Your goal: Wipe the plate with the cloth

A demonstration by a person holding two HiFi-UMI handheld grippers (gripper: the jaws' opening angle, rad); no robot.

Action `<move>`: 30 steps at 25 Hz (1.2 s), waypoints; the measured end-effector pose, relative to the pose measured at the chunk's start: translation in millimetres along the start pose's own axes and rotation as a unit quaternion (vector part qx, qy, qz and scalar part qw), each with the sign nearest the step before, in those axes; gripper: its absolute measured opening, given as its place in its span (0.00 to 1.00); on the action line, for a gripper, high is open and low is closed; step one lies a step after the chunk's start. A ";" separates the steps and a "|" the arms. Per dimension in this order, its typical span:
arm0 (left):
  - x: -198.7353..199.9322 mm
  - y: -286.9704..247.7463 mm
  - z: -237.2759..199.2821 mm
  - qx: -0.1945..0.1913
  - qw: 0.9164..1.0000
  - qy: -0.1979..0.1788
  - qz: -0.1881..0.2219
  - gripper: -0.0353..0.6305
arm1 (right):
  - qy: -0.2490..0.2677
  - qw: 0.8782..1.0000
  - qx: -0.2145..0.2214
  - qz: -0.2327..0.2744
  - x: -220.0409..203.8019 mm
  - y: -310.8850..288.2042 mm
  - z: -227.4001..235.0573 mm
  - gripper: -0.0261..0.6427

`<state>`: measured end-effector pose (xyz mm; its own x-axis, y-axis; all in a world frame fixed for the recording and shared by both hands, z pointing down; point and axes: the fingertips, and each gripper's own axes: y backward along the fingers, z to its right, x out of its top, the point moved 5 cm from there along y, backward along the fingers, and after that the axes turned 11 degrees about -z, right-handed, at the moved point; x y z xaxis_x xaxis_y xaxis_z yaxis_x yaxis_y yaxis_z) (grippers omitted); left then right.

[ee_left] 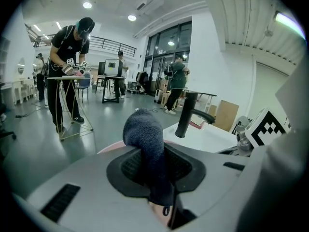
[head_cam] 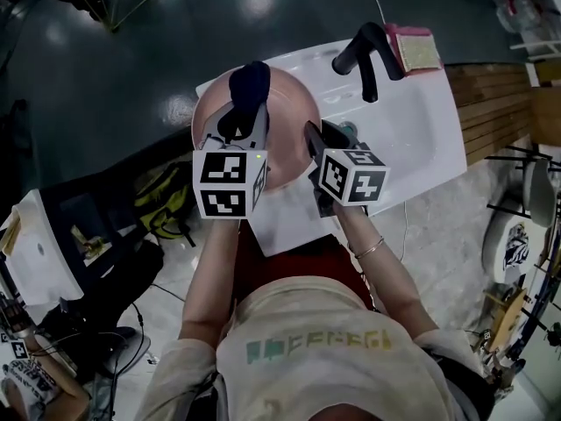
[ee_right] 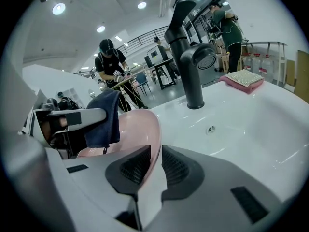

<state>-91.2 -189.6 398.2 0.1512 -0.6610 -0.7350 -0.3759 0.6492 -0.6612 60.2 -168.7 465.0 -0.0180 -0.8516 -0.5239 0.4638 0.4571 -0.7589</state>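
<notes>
A pink plate (head_cam: 289,117) is held over the left part of the white sink (head_cam: 412,130). My right gripper (head_cam: 314,147) is shut on the plate's near rim; the right gripper view has the plate (ee_right: 137,129) wedged between the jaws (ee_right: 155,166). My left gripper (head_cam: 245,121) is shut on a dark blue cloth (head_cam: 250,84) that bulges out past the jaws (ee_left: 152,166) above the plate's inner face. In the left gripper view the cloth (ee_left: 145,139) hides most of the plate. The cloth (ee_right: 104,120) hangs from the left gripper in the right gripper view.
A black tap (head_cam: 364,55) stands at the sink's back, with a pink-and-yellow sponge (head_cam: 414,49) beside it. The drain (ee_right: 210,129) lies in the basin. A wooden bench (head_cam: 495,103) is to the right. Bags (head_cam: 166,200) lie on the floor to the left. People work at tables behind.
</notes>
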 end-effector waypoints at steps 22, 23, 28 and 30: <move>24.1 -60.5 68.3 -0.092 0.985 -0.105 -0.098 0.17 | -0.025 0.997 -0.059 0.031 15.6 -0.8 5.2 0.13; 22.1 -64.4 70.1 -0.095 0.984 -0.110 -0.106 0.17 | -0.026 0.997 -0.059 0.030 14.4 -0.8 5.7 0.13; 10.1 -78.9 68.4 -0.097 0.979 -0.113 -0.139 0.17 | -0.029 0.997 -0.059 0.040 17.5 2.1 3.6 0.13; 7.0 -82.2 66.1 -0.098 0.978 -0.110 -0.146 0.17 | -0.028 0.997 -0.061 0.038 14.9 1.3 6.3 0.13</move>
<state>1.2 -222.8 437.5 0.4628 -0.6963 -0.5486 -0.4517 0.3472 -0.8218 66.2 -182.4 458.6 0.0654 -0.8245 -0.5621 0.3513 0.5463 -0.7604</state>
